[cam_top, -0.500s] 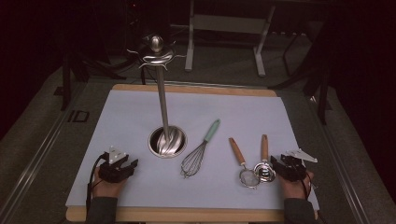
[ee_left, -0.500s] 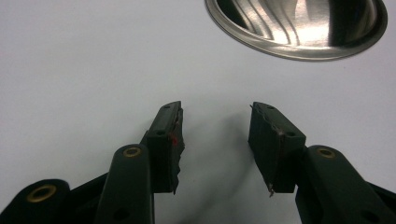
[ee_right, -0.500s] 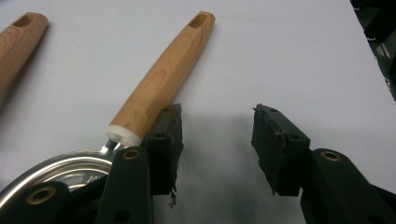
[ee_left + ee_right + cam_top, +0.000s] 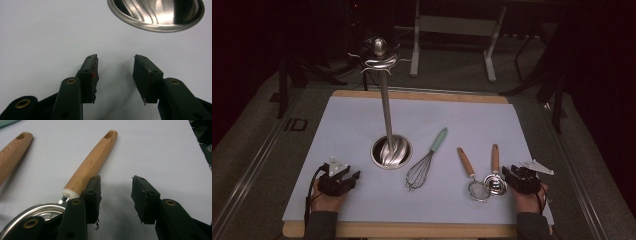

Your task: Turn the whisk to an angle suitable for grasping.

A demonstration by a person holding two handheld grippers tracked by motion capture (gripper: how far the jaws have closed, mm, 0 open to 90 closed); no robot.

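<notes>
Evidently just starting: lying unhung beside tall steel hook stand point(image 4: 384, 107), teal-handled wire whisk point(image 4: 426, 161), wooden-handled mesh strainer point(image 4: 471, 173), wooden-handled steel measuring cup point(image 4: 495, 172); left gripper point(image 4: 343, 179) and right gripper point(image 4: 511, 177) resting spread, gripping nothing.

We hold two black grippers, the left gripper point(image 4: 343, 178) and right gripper point(image 4: 513, 178), each with brass-ringed screw holes, a grey three-cornered plate, a trailing black cable, and dark sleeves.

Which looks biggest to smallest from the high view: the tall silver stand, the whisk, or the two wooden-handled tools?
1. Tall silver metal stand with round base.
2. Wire whisk with mint-green handle.
3. Wooden-handled mesh strainer and wooden-handled metal scoop: alike, unranked.
</notes>
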